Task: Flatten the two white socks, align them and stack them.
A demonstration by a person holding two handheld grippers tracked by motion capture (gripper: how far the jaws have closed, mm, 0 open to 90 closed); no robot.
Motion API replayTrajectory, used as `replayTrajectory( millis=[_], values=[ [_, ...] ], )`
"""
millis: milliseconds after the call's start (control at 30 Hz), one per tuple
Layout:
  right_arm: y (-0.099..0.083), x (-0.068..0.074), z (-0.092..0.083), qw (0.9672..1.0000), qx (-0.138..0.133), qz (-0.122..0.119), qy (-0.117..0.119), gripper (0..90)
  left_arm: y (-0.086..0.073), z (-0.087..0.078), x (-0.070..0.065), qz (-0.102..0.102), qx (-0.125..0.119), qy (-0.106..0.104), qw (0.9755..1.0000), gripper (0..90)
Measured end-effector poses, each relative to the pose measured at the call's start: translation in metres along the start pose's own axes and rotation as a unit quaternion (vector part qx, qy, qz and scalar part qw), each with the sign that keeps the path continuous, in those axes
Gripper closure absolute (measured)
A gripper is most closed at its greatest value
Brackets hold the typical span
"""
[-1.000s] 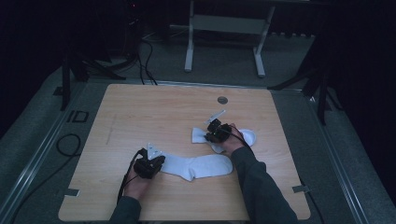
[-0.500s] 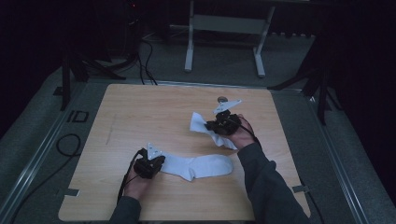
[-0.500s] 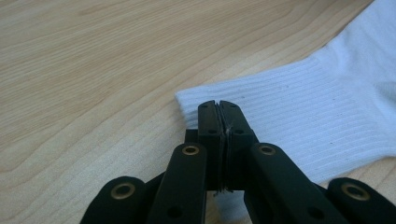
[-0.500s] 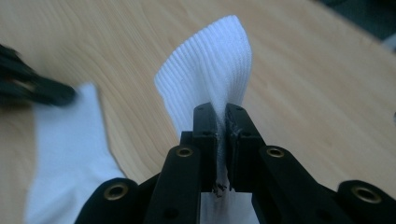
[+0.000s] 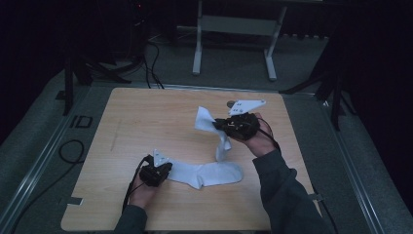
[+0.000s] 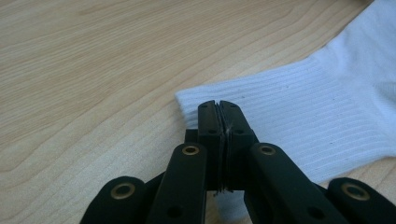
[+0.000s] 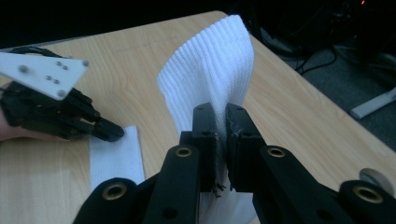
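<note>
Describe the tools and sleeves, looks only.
Both tools are black with two flat black jaws on hinged links set with brass-coloured rivets. The left tool and right tool each carry a pale three-cornered plate with small screws on top. A black cable trails from the left one. Sleeves are dark grey.

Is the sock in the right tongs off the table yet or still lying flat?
Lifted, not flat: the right tongs pinch the sock and it hangs down, toe end near the table.
</note>
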State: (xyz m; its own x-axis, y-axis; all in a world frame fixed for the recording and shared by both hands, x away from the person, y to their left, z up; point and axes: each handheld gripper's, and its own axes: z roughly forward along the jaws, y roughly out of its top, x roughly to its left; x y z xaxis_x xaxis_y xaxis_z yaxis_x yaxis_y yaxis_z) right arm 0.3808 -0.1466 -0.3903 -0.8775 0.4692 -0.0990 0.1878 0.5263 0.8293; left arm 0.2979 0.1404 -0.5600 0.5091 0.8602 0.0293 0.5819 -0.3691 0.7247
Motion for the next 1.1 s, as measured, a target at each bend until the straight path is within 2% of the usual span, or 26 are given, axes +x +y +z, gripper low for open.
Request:
replayTrajectory(
  millis=[67,100,200,233,333,433,533,667,700,900,1000,1067,1100],
  values=[
    [0.001,0.002,-0.004,1.0,-0.001,-0.002,-0.001,83.2,0.0,0.0,0.0,0.001,0.001,-0.001,1.0,87.9],
    [0.0,0.007,-0.013,1.0,-0.003,-0.003,0.002,83.2,0.0,0.0,0.0,0.001,0.001,-0.001,1.0,87.8],
    [-0.004,0.014,-0.023,0.9997,-0.013,0.001,0.021,83.1,0.0,0.0,0.0,0.0,0.001,-0.001,1.0,87.8],
    [-0.004,0.014,-0.023,0.9997,-0.013,0.001,0.021,83.1,0.0,0.0,0.0,0.0,0.001,-0.001,1.0,87.8],
    [-0.011,0.026,-0.021,0.9992,-0.009,0.004,0.038,83.1,0.0,0.0,0.0,0.0,0.0,0.0,1.0,87.8],
    [-0.015,0.031,-0.015,0.999,-0.003,0.003,0.045,83.1,0.0,0.0,0.0,0.0,0.001,0.001,1.0,87.8],
    [-0.024,0.04,0.002,0.998,0.009,0.014,0.061,83.0,0.0,0.0,0.0,0.0,0.001,0.0,1.0,87.7],
    [-0.031,0.046,0.012,0.9974,0.016,0.022,0.067,83.0,0.0,0.0,0.0,0.001,0.001,0.001,1.0,87.6],
    [-0.036,0.049,0.017,0.9969,0.019,0.032,0.07,83.0,0.0,0.0,0.0,0.0,0.001,0.001,1.0,87.5],
    [-0.05,0.06,0.033,0.9958,0.034,0.051,0.068,83.0,0.0,0.0,-0.001,-0.003,-0.001,0.0,1.0,87.3],
    [-0.056,0.065,0.045,0.9937,0.038,0.077,0.071,83.1,0.0,-0.001,-0.001,-0.003,-0.001,0.0,1.0,87.3],
    [-0.057,0.066,0.048,0.9935,0.041,0.079,0.07,83.1,0.0,-0.002,-0.001,0.001,-0.003,0.003,1.0,87.3],
    [-0.059,0.071,0.056,0.9927,0.049,0.085,0.07,83.1,0.0,-0.002,-0.002,0.0,-0.006,0.003,1.0,87.3]
  ],
)
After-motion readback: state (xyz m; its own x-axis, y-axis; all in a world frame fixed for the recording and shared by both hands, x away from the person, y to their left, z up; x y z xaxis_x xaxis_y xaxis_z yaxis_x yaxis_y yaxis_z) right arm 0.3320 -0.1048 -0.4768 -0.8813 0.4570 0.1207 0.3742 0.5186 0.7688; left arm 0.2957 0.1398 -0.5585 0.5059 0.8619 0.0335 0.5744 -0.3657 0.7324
